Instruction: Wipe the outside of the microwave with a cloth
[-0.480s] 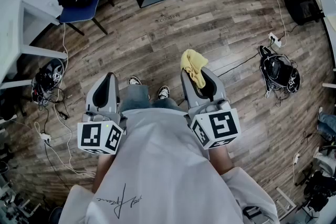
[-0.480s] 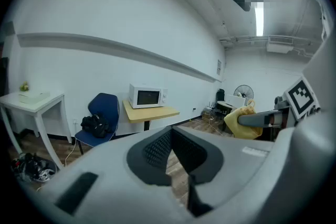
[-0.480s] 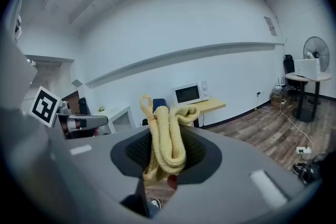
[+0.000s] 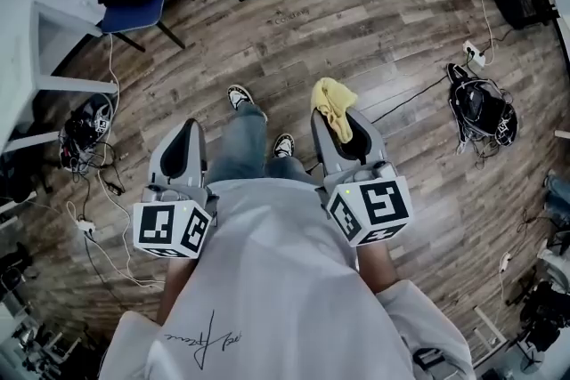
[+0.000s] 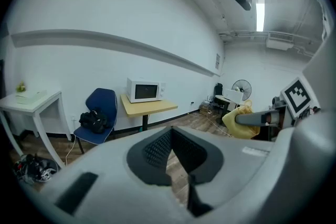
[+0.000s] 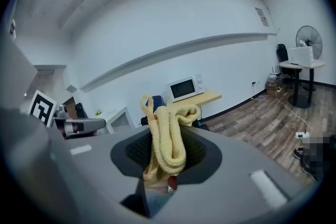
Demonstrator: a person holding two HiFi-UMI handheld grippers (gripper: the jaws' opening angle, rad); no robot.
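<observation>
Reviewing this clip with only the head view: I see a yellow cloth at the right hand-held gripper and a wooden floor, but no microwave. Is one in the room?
Observer: Yes. The left gripper view shows a white microwave standing on a light wooden table some way ahead.
Operator: Is its door open?
Observer: It looks shut, with the dark window facing the person.
Operator: Does the left hand-held gripper hold anything?
Observer: No. Its own view shows the jaws together with nothing between them.
</observation>
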